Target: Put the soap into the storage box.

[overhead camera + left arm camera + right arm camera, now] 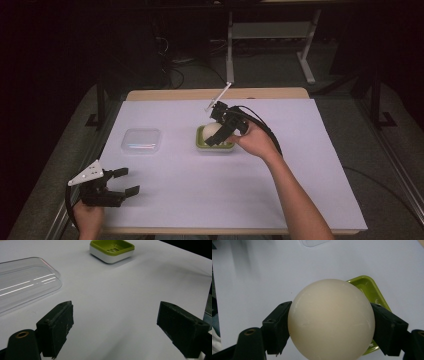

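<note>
A cream round soap ball (pixel 331 318) is clamped between the jaws of my right gripper (pixel 218 132), held just above a green dish with a white base (pixel 202 141). Part of that green dish (pixel 367 287) peeks out behind the ball in the right gripper view. The ball (pixel 210 130) hides most of the dish's inside. My left gripper (pixel 122 181) rests near the table's front left edge, open, nothing between its fingers. In the left gripper view the green dish (pixel 112 250) sits far ahead, looking empty.
A clear plastic lid (pixel 141 141) lies left of the dish; the same lid (pixel 23 281) is close at the left gripper view's left. White paper (pixel 215 180) covers the wooden table. Desk legs and cables stand behind the table.
</note>
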The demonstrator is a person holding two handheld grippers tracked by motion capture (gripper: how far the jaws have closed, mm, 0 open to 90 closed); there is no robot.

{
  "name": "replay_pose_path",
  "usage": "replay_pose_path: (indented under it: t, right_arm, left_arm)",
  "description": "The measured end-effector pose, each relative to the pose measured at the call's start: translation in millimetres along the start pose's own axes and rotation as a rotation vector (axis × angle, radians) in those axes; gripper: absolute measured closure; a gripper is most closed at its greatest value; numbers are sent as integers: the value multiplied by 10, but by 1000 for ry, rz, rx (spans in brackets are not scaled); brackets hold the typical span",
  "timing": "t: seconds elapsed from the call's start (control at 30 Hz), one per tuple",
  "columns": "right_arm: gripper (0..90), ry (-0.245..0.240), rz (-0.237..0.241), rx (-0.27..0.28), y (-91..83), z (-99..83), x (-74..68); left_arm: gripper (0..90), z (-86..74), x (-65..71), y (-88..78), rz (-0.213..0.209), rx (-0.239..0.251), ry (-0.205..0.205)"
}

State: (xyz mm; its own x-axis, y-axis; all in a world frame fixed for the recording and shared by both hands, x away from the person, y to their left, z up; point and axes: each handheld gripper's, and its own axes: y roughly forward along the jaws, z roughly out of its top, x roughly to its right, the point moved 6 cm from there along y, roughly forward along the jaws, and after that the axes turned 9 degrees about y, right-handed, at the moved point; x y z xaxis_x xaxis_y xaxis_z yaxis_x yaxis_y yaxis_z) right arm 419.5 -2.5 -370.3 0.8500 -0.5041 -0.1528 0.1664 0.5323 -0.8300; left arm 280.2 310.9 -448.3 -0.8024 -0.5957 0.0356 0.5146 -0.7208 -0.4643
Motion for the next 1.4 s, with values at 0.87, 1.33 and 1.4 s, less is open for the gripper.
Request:
replay_pose_path:
  t: [0.87,1.33,1.4]
  right_arm:
    - [232,49,-25,-8,122,11,220]
    - [232,82,-35,-6,172,5,340]
    - [232,89,-38,-10,186,6,349]
  left_arm:
    - [132,3,-1,2,-1,-1,9]
    - [132,3,-1,1,1,1,3]
    - [132,2,1,0,0,1,0]
